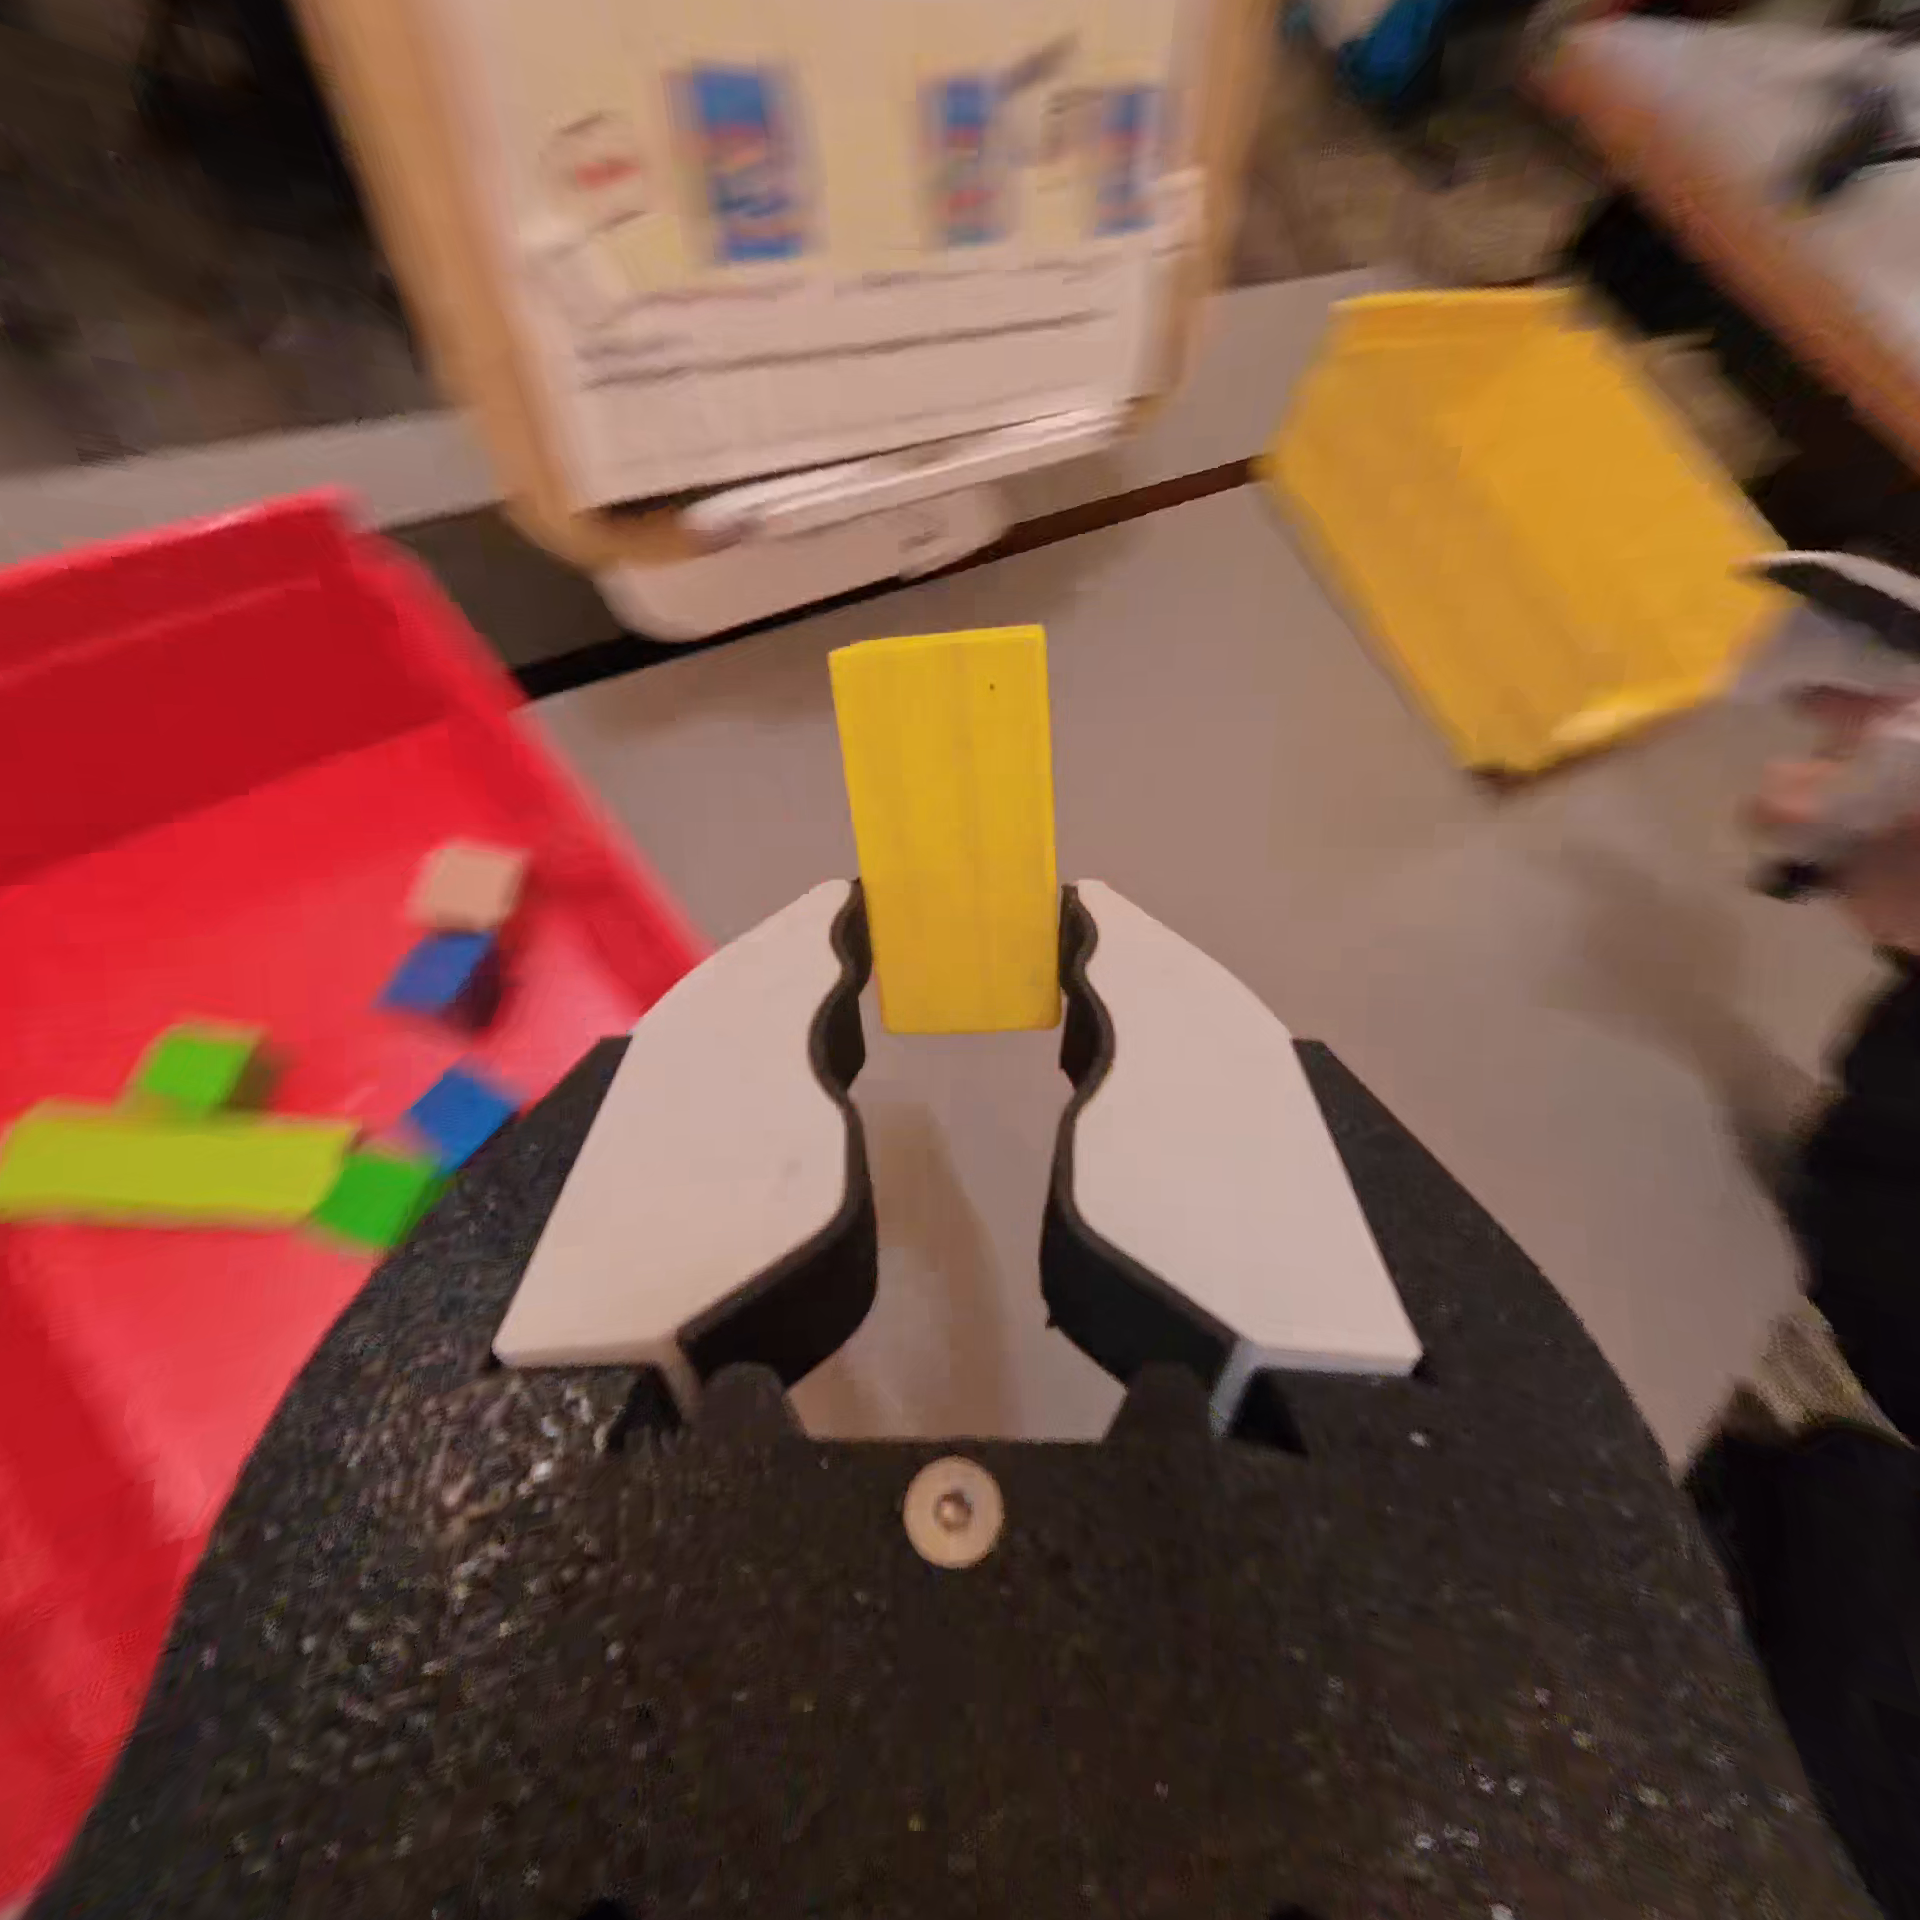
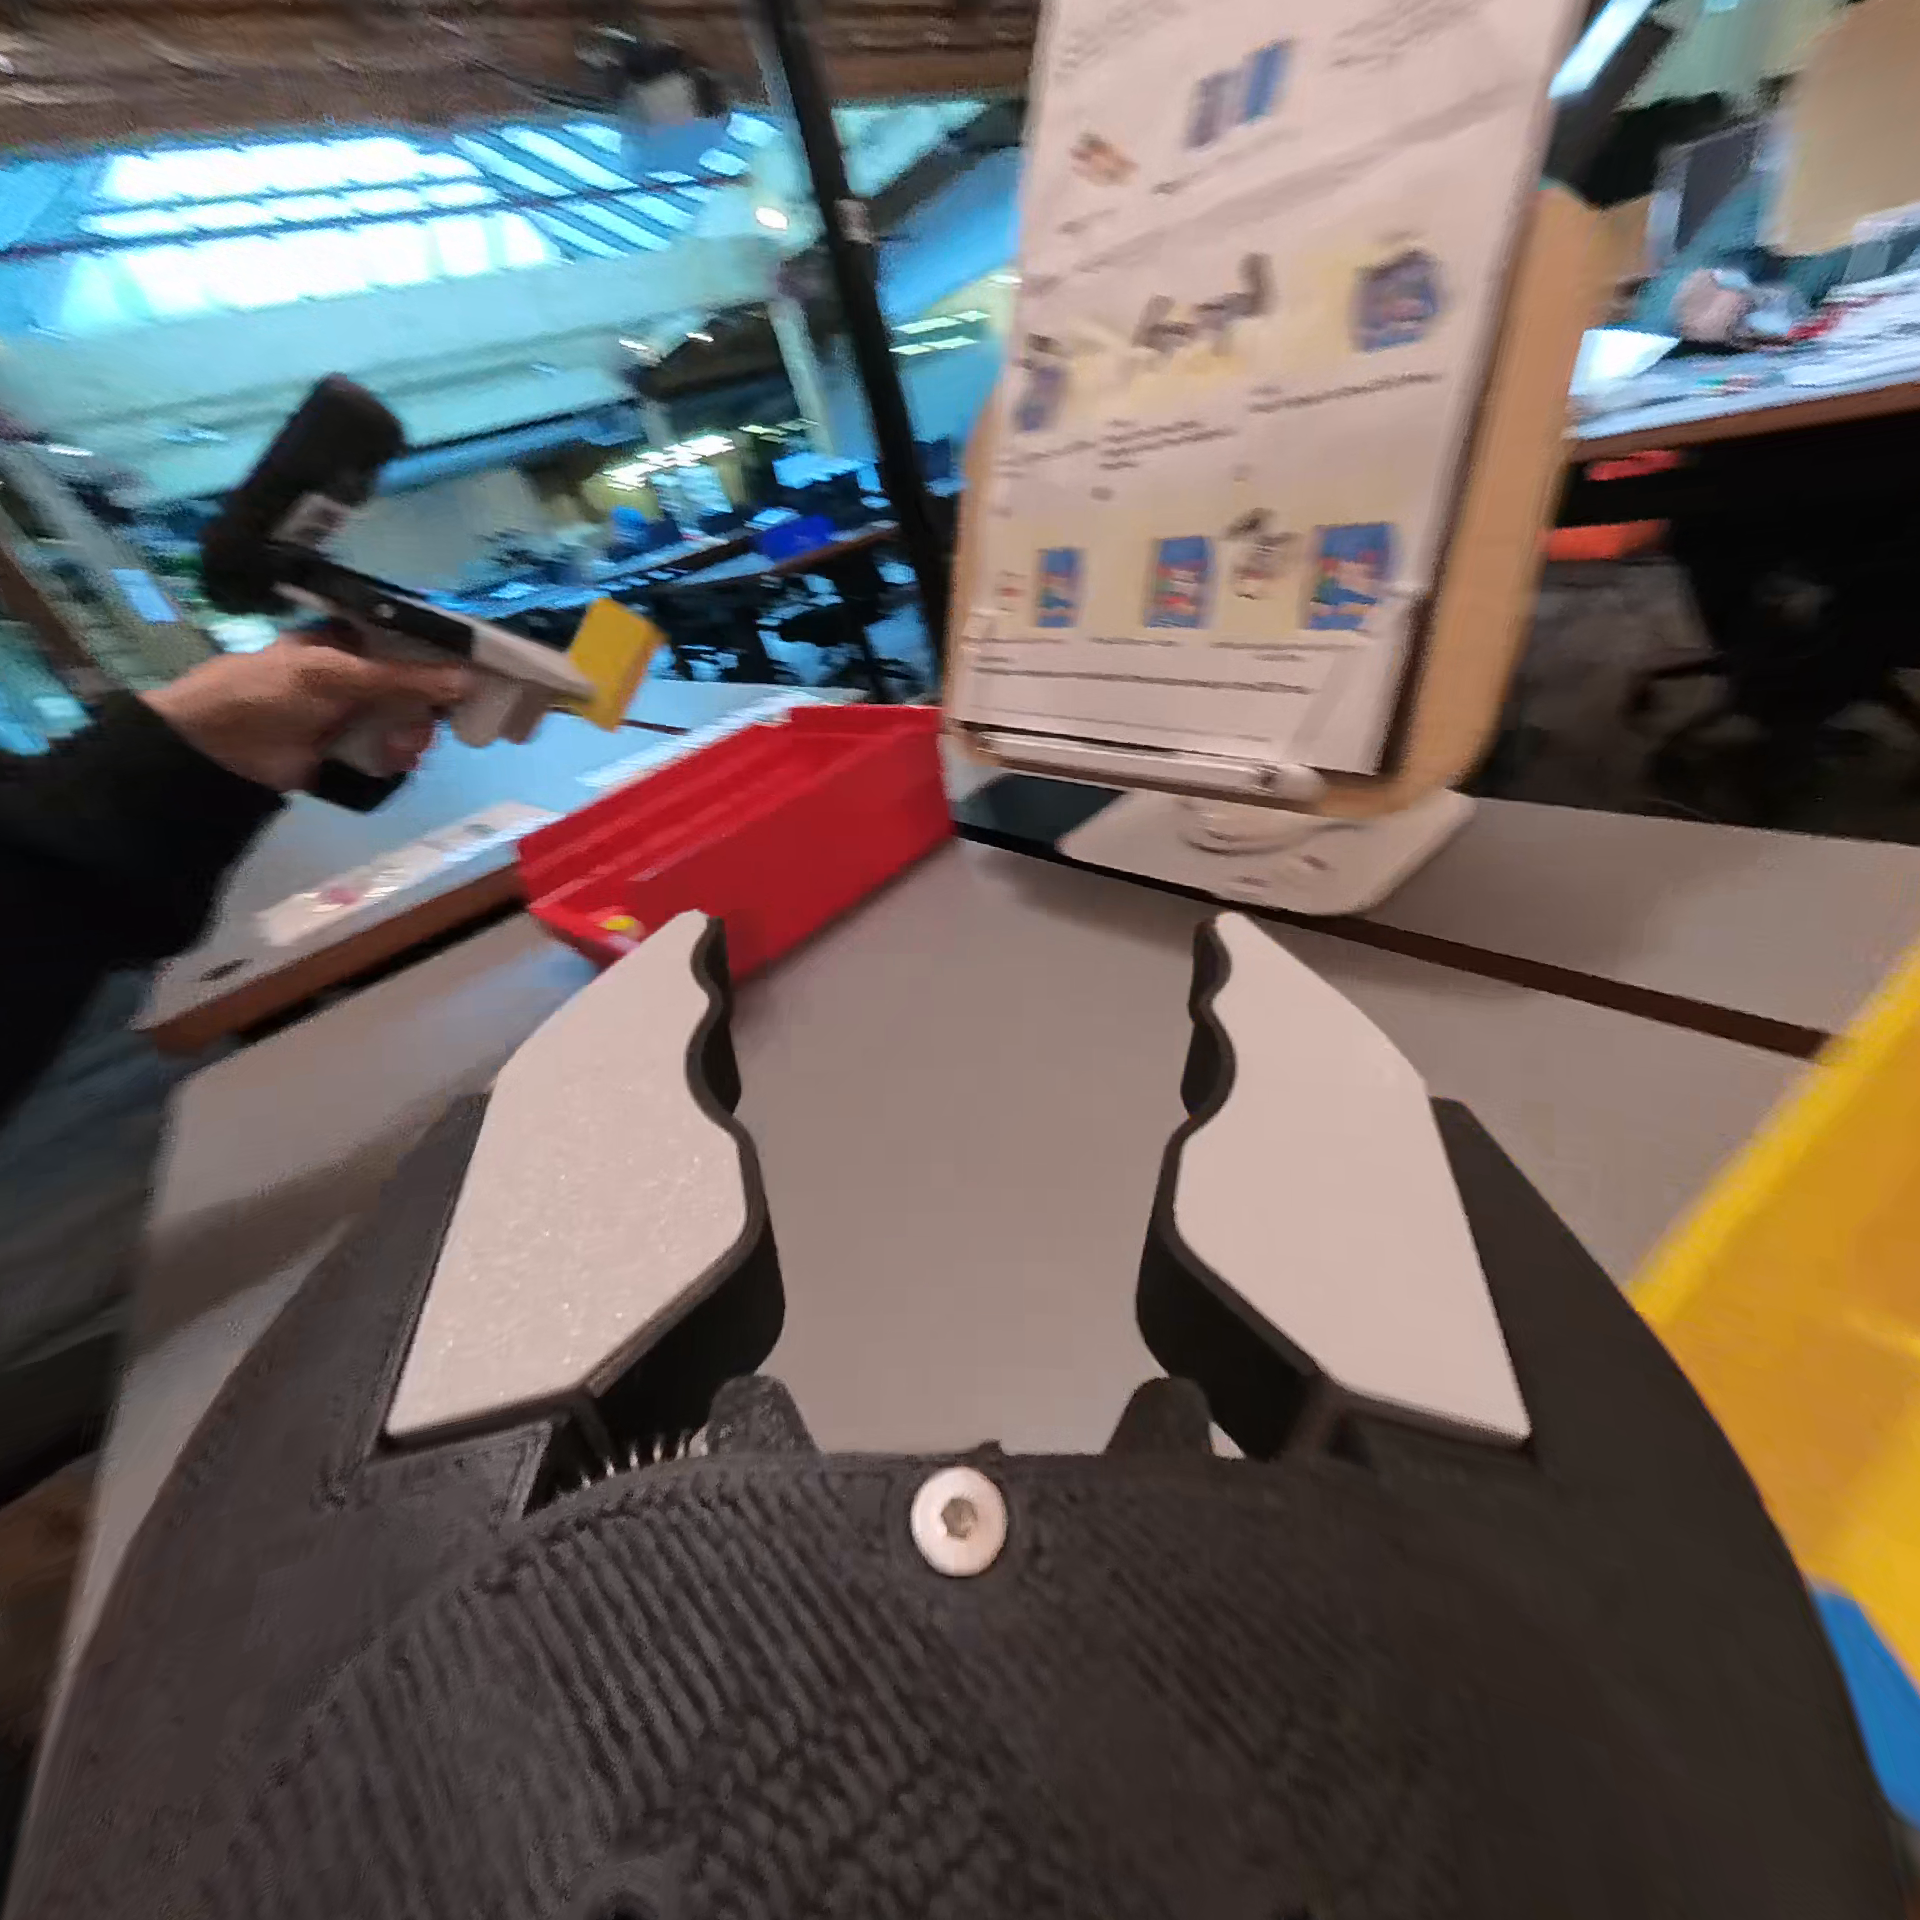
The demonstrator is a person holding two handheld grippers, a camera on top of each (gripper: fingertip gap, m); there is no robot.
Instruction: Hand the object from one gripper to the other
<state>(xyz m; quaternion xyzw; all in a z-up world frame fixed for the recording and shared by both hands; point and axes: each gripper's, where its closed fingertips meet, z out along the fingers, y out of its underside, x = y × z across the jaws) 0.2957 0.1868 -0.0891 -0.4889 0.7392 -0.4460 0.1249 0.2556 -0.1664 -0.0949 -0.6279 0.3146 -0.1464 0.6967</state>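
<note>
My left gripper (image 1: pixel 958 951) is shut on a yellow wooden block (image 1: pixel 948 821). Both pads press on its lower sides and the block stands up out of the fingertips, above the grey table (image 1: pixel 1195 831). The right wrist view shows the same gripper (image 2: pixel 582 681) far to the left, held by a hand, with the yellow block (image 2: pixel 620 660) at its tip, in the air above the red bin. My right gripper (image 2: pixel 956 987) is open and empty, low over the grey table (image 2: pixel 966 1091).
A red bin (image 1: pixel 208 727) at the left holds several green, blue and tan blocks; it also shows in the right wrist view (image 2: pixel 769 821). A yellow bin (image 1: pixel 1507 520) sits at the right. An instruction sheet on a white stand (image 2: pixel 1226 436) stands at the table's back. One gripper's finger ends stand about 35 centimetres off the other's.
</note>
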